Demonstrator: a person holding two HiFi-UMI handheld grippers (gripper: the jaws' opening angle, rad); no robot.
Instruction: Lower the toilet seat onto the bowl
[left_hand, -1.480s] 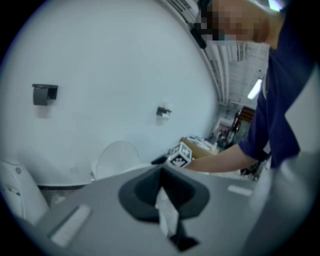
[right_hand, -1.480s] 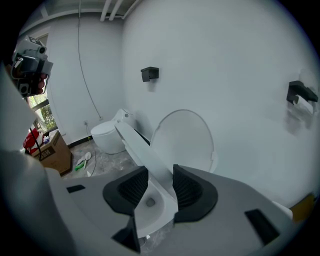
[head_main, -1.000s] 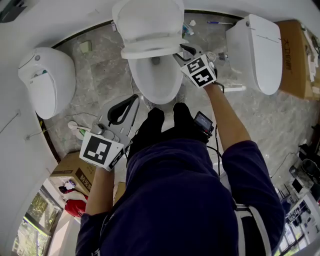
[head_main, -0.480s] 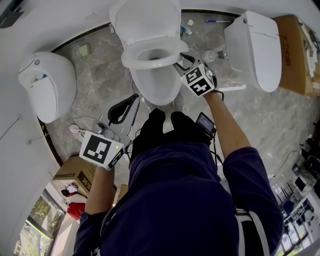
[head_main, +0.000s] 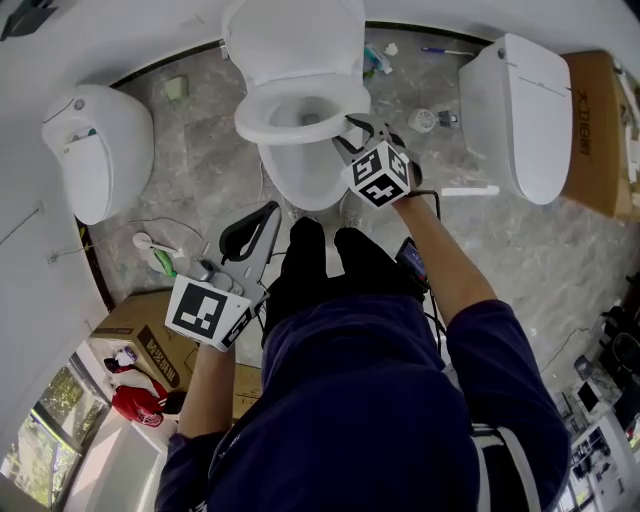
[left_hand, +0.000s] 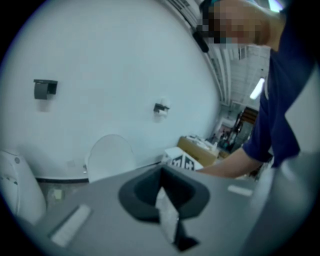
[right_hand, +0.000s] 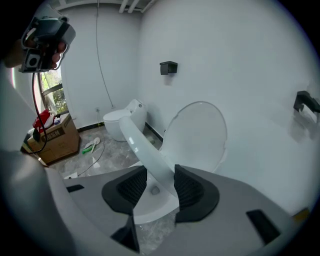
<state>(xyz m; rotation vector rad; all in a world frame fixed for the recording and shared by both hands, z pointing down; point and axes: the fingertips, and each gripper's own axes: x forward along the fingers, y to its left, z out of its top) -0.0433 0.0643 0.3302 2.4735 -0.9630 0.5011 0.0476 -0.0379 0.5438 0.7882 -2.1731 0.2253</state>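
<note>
The white toilet seat (head_main: 285, 135) hangs tilted partway down over the bowl (head_main: 300, 180), with the lid (head_main: 295, 45) still upright behind it. My right gripper (head_main: 350, 132) is at the seat's right rim. In the right gripper view the seat (right_hand: 145, 150) runs between the black pads (right_hand: 190, 187). It touches the right pad, and a gap shows on the left one. The jaws of the right gripper (right_hand: 160, 189) are opening. My left gripper (head_main: 265, 212) hangs low by my left leg, away from the toilet, with its jaws together and nothing in them.
Two other white toilets stand on the marble floor, one at the left (head_main: 95, 150) and one at the right (head_main: 525, 110). Cardboard boxes sit at the far right (head_main: 595, 120) and lower left (head_main: 135, 325). Cables and a green tool (head_main: 160, 260) lie left of my feet (head_main: 320, 255).
The seat has swung down from against the lid to a tilted position over the bowl. My right gripper has followed it down and left. The left gripper has barely moved.
</note>
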